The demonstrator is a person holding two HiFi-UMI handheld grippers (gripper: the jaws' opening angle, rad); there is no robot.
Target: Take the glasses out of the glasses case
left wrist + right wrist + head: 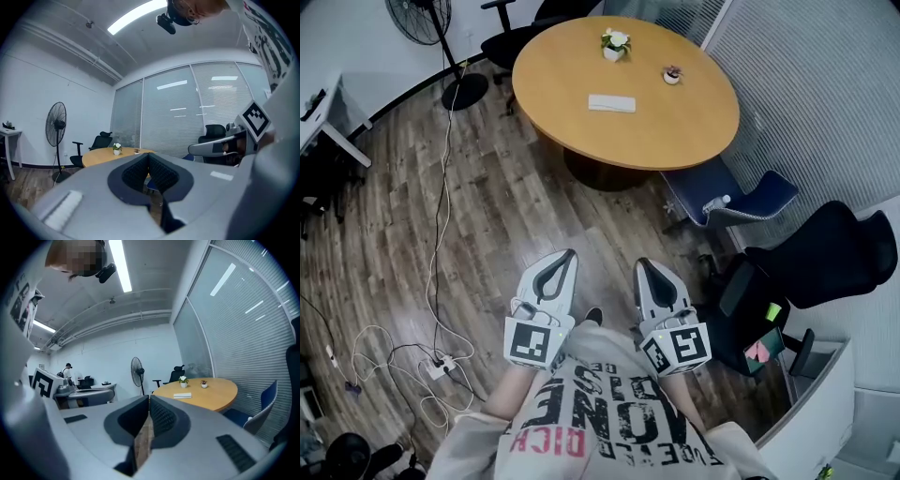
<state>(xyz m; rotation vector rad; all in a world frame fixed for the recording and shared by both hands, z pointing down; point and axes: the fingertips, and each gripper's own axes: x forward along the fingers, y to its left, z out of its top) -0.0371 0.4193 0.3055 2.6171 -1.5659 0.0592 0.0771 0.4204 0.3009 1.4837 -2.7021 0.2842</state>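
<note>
Two hand-held grippers, the left gripper (568, 255) and the right gripper (643, 264), are held side by side above the wooden floor (487, 216). Each has its jaws pressed together with nothing between them. The single white glasses case (611, 103) lies well ahead of both, flat near the middle of the round wooden surface (694, 127); its contents cannot be seen. Beyond it stand two small pots, a white-flowered plant (615, 42) and a smaller plant (672, 74).

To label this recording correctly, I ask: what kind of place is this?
Probably an office meeting room: a round wooden table, a black office chair, and glass walls with blinds.
</note>
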